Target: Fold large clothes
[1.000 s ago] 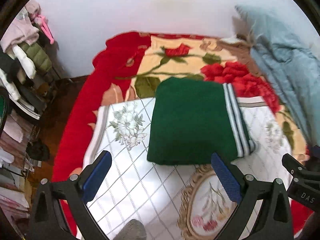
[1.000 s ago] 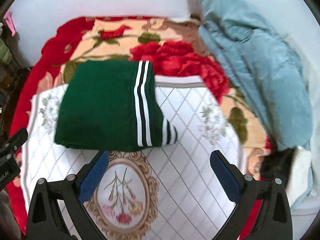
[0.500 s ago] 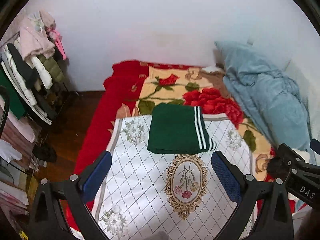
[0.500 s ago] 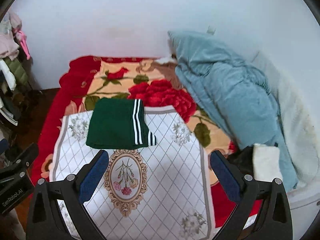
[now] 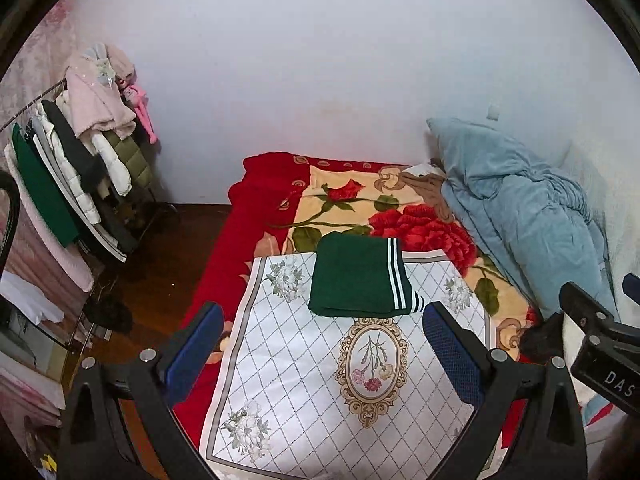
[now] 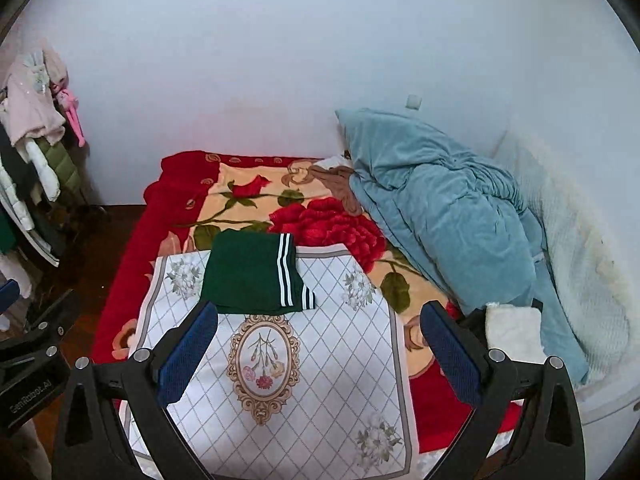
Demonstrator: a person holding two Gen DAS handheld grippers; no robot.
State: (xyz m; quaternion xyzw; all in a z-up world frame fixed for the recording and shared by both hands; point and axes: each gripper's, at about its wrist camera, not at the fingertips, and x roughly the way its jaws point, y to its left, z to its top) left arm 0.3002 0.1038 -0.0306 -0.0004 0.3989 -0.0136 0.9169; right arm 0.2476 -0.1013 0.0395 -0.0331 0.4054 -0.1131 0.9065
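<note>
Grippers sit nearest in both views: the left gripper (image 5: 322, 350) has its blue-padded fingers spread wide with nothing between them, and the right gripper (image 6: 320, 350) is likewise released and empty. Both are held up above the near end of the bed, well apart from the clothing. In the left wrist view the body of the right gripper shows at the right edge; in the right wrist view part of the left one shows at the left edge.

Beneath them lies a white quilted cloth (image 5: 304, 384) with a diamond grid, flower corners and an oval floral medallion (image 6: 263, 364) at its middle. Beyond the medallion, at the far end of this cloth, rests the folded green garment (image 5: 354, 282), a neat rectangle with white stripes along its right side; its far edge reaches over onto the red rose blanket (image 6: 320, 220) that covers the bed.

Further right, a rumpled light blue duvet (image 6: 440, 216) is heaped along the wall side, with a small white fluffy item (image 6: 512, 330) near its lower end. At far left a clothes rack (image 5: 80, 168) hung with jackets stands on the dark wooden floor (image 5: 176, 256), and a plain pale wall (image 6: 280, 60) closes the room behind
</note>
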